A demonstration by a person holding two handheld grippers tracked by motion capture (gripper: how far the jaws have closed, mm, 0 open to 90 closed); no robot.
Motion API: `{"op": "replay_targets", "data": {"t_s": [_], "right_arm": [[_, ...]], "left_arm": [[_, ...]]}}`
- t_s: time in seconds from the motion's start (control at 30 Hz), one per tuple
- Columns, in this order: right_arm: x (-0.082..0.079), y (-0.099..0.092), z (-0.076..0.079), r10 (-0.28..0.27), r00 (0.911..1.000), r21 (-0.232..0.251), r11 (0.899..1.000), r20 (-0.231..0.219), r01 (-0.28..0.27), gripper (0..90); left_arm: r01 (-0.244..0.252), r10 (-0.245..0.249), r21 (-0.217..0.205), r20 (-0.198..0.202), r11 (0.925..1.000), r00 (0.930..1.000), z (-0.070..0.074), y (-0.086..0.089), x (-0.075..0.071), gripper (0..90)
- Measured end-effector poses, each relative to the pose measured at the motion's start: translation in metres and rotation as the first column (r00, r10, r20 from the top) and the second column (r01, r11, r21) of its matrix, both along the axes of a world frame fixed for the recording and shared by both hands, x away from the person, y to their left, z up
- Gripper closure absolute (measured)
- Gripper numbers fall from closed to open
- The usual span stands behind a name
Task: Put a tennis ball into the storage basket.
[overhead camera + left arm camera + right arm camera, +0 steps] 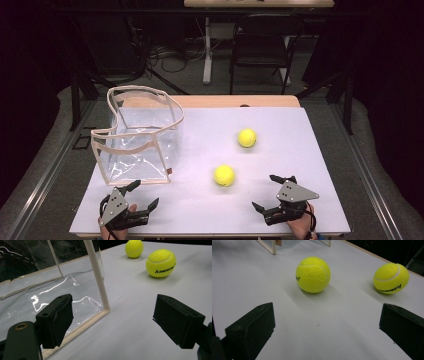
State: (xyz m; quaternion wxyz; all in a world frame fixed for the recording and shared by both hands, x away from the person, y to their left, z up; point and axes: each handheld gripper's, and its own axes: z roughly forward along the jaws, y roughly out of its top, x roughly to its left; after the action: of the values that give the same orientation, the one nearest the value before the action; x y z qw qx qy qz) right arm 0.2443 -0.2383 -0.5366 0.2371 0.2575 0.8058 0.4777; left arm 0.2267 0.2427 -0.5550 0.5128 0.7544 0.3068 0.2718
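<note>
Yellow felt covers two tennis balls that are set on a white sheet (280, 150) spread over a wooden table (260, 101). The nearer ball (224, 175) is seen close to the middle of the sheet, and the farther ball (247, 137) lies beyond it and slightly to the right, apart from it. A clear plastic bag (137, 137) with beige edging is stood open on the left part of the sheet, its rim sagging and bent. The left gripper (145, 194) is held at the near left corner by a hand (107, 227), its jaws spread wide with nothing between them; in the left gripper view one jaw is seen in front of the bag's lower corner (106, 310), and whether it touches the bag cannot be told. The right gripper (267, 192) is held at the near right by the other hand (300, 225), jaws likewise spread wide and empty, well short of the balls. In the right gripper view both balls are seen beyond the open jaws, the nearer one (313, 274) towards the left and the other (391, 278) to the right. A dark chair (262, 45) stands on the floor beyond the table.
</note>
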Motion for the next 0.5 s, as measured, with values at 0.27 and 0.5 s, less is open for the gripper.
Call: {"op": "replay_targets", "data": {"t_s": [0.27, 0.5], "right_arm": [[0.002, 0.004, 0.0032, 0.017, 0.9998, -0.004, 1.0, -0.004, -0.017, 0.0], [0.0056, 0.0081, 0.0073, 0.024, 0.9995, -0.022, 0.999, -0.019, -0.024, 0.0]], "left_arm": [[-0.003, 0.003, 0.001, 0.002, 1.0, 1.0, 0.0003, 0.0004, -0.0004, 15.9], [-0.005, 0.005, 0.002, 0.001, 1.0, 1.0, -0.0001, -0.0001, -0.0002, 15.9]]}}
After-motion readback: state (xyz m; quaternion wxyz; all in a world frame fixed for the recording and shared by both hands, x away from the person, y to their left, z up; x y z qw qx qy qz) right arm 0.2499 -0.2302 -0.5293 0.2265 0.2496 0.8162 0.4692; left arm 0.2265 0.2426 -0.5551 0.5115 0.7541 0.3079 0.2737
